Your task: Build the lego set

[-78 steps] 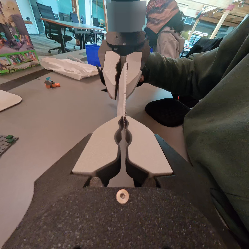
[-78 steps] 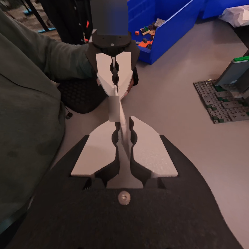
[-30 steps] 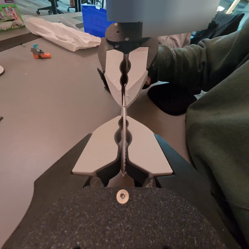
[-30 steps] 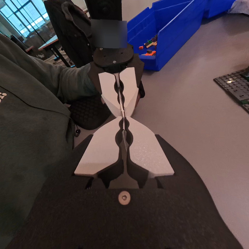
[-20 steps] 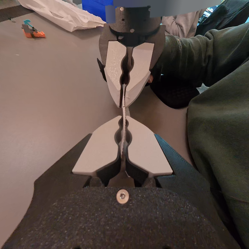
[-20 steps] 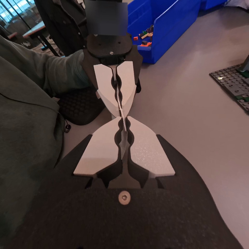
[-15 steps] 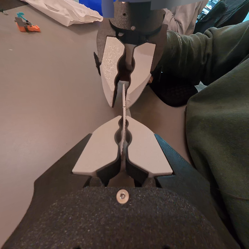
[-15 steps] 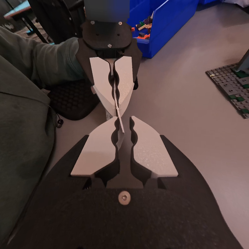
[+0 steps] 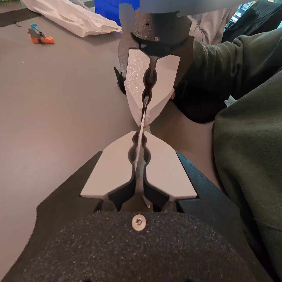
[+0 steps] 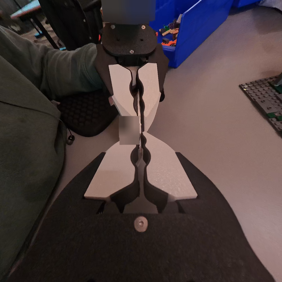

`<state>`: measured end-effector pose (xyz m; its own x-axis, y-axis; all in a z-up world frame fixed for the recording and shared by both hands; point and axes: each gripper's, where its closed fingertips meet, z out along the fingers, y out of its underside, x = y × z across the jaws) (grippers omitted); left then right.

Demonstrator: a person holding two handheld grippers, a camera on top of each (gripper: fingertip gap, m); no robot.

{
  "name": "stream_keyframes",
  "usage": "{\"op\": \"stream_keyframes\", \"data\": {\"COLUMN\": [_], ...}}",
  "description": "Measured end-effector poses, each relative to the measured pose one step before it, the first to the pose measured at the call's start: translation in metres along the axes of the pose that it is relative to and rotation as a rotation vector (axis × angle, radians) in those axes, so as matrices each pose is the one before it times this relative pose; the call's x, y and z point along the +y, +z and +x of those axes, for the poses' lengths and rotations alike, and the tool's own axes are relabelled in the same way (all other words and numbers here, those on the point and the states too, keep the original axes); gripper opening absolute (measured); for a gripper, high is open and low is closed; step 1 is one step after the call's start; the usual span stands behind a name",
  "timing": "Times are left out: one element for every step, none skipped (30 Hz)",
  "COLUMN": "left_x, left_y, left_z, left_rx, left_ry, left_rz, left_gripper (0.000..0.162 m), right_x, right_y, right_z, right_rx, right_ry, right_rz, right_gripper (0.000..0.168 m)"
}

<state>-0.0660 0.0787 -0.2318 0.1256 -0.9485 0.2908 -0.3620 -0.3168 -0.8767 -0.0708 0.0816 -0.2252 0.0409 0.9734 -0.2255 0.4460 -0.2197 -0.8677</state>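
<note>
Above a grey worktop [image 9: 61, 91], two hand-held grippers meet tip to tip, a thin white paper bag [image 9: 139, 146] seen edge-on and stretched between them. Far left in the left wrist view, a small orange and teal lego model [image 9: 40, 36] sits on the worktop near a crumpled white bag [image 9: 73, 16], with a blue bin [image 9: 106, 9] behind it. At centre, the left gripper [image 9: 139, 133] is clenched on the near end of the paper bag, its serrated edge running up between the white fingers [image 9: 112, 164]. Facing it, the right gripper [image 9: 143, 120] pinches the far end of the same bag. To the right, a green sleeve [image 9: 228, 64] reaches to that gripper, and a black chair seat [image 9: 198, 109] shows below the worktop edge.

From the right wrist view, the green sleeve [image 10: 64, 67] is at left, the left gripper [image 10: 141, 125] at centre grips the bag [image 10: 139, 112], and the right gripper [image 10: 141, 134] closes on its lower end. Right of centre, a blue bin [image 10: 198, 33] holds loose lego pieces [image 10: 169, 33]. At far right, a dark grey lego baseplate [image 10: 262, 97] with green pieces lies flat on the worktop, well apart from both grippers.
</note>
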Motion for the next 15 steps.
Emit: {"op": "stream_keyframes", "data": {"left_x": [-0.00140, -0.00051, -0.00036, -0.00015, -0.00016, -0.00010, 0.00008, 0.00022, 0.00026, 0.00040, 0.00029, 0.00050, 0.00063, 0.00048, 0.00032], "left_y": [-0.00071, -0.00049, -0.00034, -0.00033, -0.00011, -0.00016, -0.00011, 0.00003, 0.00014, 0.00010, 0.00009, 0.00005, 0.00013, 0.00002, -0.00016], "left_z": [-0.00092, -0.00077, -0.00053, 0.00003, 0.00031, 0.00043, 0.00040, 0.00006, 0.00000, 0.00027, 0.00009, 0.00001, 0.00038, 0.00029, -0.00024], "left_rx": [-0.0050, -0.0034, -0.0027, 0.0003, 0.0020, 0.0021, 0.0021, 0.0003, 0.0023, 0.0061, 0.0064, 0.0062, 0.0084, 0.0083, 0.0055], "left_ry": [0.0020, 0.0000, -0.0001, 0.0017, 0.0014, 0.0009, 0.0018, 0.0000, -0.0036, -0.0074, -0.0120, -0.0122, -0.0126, -0.0132, -0.0126], "left_rz": [0.0110, 0.0061, 0.0044, 0.0032, 0.0025, 0.0002, -0.0018, -0.0022, -0.0038, -0.0033, -0.0019, -0.0021, -0.0026, -0.0013, 0.0002], "left_gripper": [0.004, 0.005, 0.005, 0.004, 0.003, 0.001, 0.000, 0.000, 0.000, 0.000, 0.000, 0.000, 0.000, 0.000, 0.000], "right_x": [-0.00059, -0.00034, -0.00009, -0.00021, -0.00002, -0.00003, -0.00001, 0.00001, 0.00036, 0.00024, 0.00031, 0.00034, 0.00055, 0.00056, 0.00063], "right_y": [0.00032, 0.00036, 0.00039, 0.00029, 0.00020, 0.00018, 0.00012, 0.00009, 0.00008, 0.00007, 0.00015, 0.00018, 0.00030, 0.00001, -0.00026], "right_z": [0.00053, 0.00032, 0.00023, 0.00013, 0.00027, 0.00026, -0.00001, 0.00014, -0.00001, -0.00015, 0.00011, 0.00001, -0.00016, -0.00004, 0.00054], "right_rx": [-0.0045, -0.0070, -0.0092, -0.0087, -0.0061, -0.0059, -0.0076, -0.0064, -0.0055, -0.0041, -0.0009, 0.0003, -0.0007, 0.0004, 0.0026], "right_ry": [0.0186, 0.0191, 0.0187, 0.0162, 0.0126, 0.0114, 0.0115, 0.0094, 0.0059, 0.0038, 0.0007, -0.0033, -0.0047, -0.0045, -0.0046], "right_rz": [0.0111, 0.0096, 0.0080, 0.0079, 0.0076, 0.0068, 0.0055, 0.0035, 0.0008, 0.0004, 0.0009, 0.0004, -0.0028, -0.0051, -0.0084], "right_gripper": [0.000, 0.000, 0.000, 0.000, 0.000, 0.000, 0.000, 0.000, 0.000, 0.000, 0.000, 0.000, 0.000, 0.000, 0.001]}}
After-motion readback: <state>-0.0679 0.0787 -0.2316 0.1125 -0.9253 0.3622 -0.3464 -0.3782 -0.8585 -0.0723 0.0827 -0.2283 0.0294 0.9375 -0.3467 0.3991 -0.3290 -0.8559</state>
